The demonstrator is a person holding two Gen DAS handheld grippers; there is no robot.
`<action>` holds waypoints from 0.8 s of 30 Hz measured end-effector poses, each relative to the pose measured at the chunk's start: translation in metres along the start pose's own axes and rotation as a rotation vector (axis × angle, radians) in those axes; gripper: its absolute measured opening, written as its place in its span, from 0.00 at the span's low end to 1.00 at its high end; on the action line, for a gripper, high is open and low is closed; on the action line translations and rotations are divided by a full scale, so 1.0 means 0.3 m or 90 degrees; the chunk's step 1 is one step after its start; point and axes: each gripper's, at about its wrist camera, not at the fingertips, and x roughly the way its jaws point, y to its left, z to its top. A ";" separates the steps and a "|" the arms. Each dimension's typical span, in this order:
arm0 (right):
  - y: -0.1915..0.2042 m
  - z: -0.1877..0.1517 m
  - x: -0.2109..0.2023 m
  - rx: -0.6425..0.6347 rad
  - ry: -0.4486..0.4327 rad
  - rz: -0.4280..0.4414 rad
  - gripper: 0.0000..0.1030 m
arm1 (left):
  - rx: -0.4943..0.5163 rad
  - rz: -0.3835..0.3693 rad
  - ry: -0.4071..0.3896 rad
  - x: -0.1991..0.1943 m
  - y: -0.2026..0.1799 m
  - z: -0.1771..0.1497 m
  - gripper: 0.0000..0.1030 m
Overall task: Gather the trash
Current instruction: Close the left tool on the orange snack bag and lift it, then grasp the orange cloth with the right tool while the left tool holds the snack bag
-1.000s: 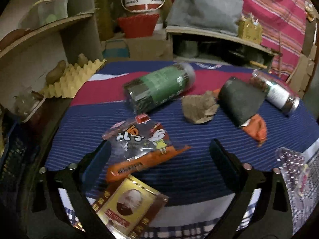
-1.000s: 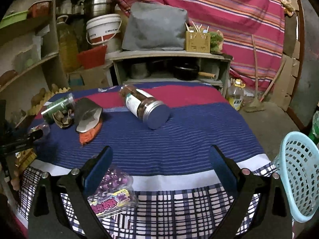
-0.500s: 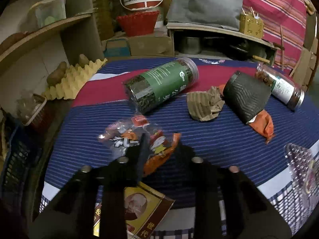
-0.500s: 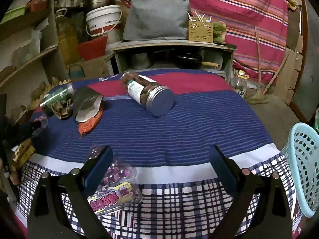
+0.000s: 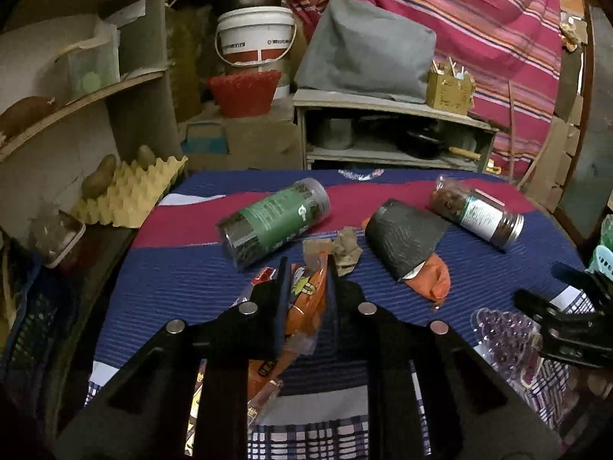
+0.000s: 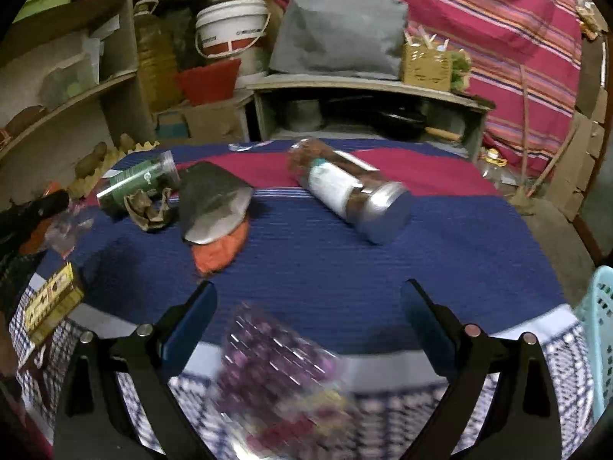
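Pinching orange wrapper (image 5: 306, 306): left tool (image 5: 305, 268) | right tool (image 6: 308, 306) agape | clear tray (image 6: 276, 368) blurred

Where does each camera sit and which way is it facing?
Left wrist: on the left gripper, looking down its fingers over the table; its jaws pinch an orange wrapper; the right gripper shows at right.
Right wrist: on the right gripper, jaws open over a blurred clear tray.
Shared: green jar, silver-lidded jar, white bucket.
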 end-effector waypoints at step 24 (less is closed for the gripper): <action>0.129 0.075 0.166 -0.024 0.063 0.038 0.21 | -0.014 0.008 0.017 0.049 0.043 -0.010 0.15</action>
